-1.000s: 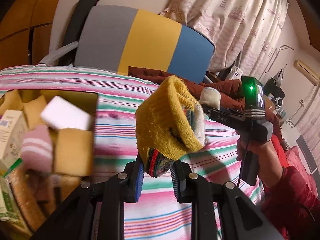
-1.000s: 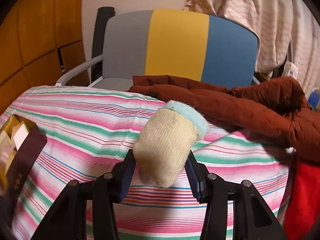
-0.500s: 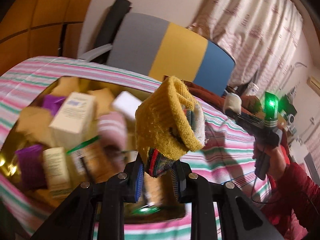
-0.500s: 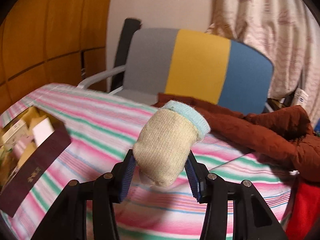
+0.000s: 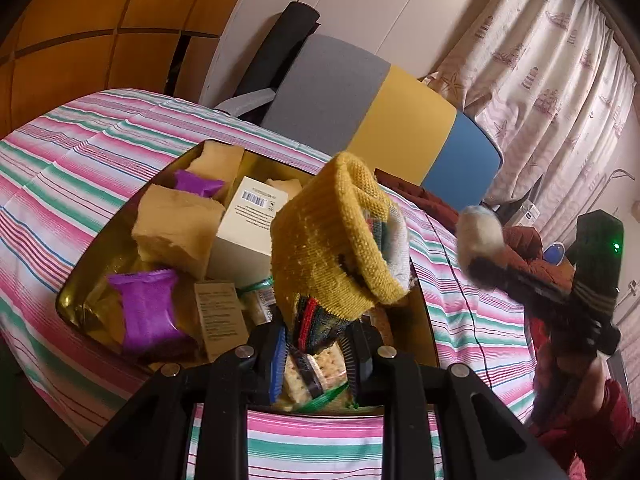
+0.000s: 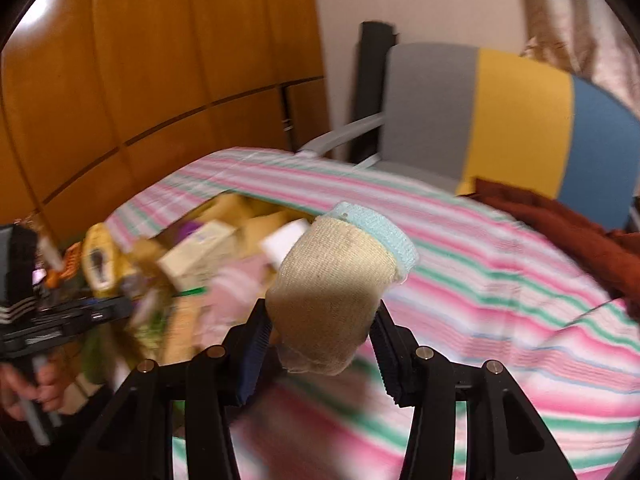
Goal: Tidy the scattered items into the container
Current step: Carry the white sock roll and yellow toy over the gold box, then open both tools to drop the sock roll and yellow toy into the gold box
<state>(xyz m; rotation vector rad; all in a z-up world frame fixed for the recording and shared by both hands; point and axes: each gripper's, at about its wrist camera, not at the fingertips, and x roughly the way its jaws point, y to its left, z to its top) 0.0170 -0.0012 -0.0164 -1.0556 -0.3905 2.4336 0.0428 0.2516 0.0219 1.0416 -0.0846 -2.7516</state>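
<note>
Both grippers swing left since a second ago, and the gold-lined container (image 5: pixel 84 280), then only at the picture's edge, now lies right under the left gripper (image 5: pixel 316 354), whose jaws pinch nearly shut on one rolled yellow sock (image 5: pixel 336 252) held above the box. Inside I count two purple packets (image 5: pixel 148 312), one white carton (image 5: pixel 248 232) and several tan sponge blocks (image 5: pixel 176 228). Over on the right, the right gripper (image 6: pixel 320 350) holds its jaws part-way closed on one beige sock (image 6: pixel 332 292) with a pale blue cuff, above the striped tablecloth (image 6: pixel 500 300) beside the container.
</note>
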